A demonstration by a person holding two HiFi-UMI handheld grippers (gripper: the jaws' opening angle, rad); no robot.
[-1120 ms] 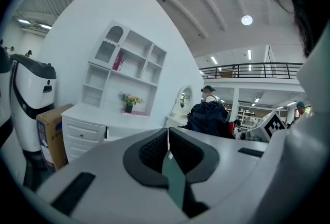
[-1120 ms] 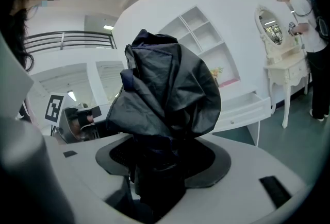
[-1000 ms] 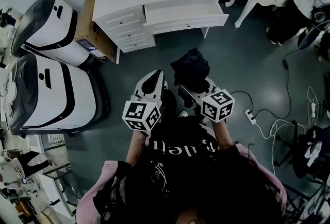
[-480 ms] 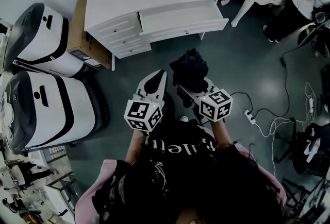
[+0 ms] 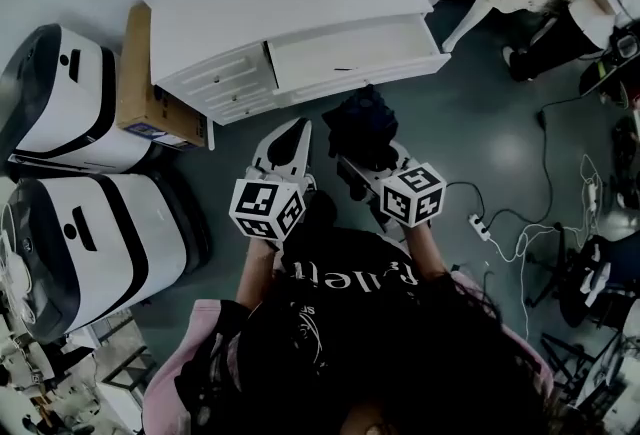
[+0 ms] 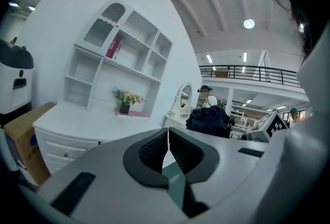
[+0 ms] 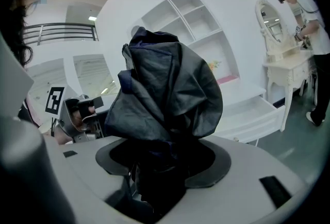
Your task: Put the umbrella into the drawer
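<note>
Currently the right gripper [image 5: 372, 166] is clamped on a folded dark umbrella [image 5: 360, 126], whose loose fabric bunches up above the jaws. It is held over the dark floor, just on the near side of the white desk [image 5: 290, 3]. The desk's wide drawer [image 5: 345, 48] stands pulled open toward the person, its white inside showing. Just left of the umbrella, the left gripper [image 5: 298, 129] has its jaws pressed together with nothing between them. A cardboard box [image 5: 135, 73] sits against the desk's left side.
</note>
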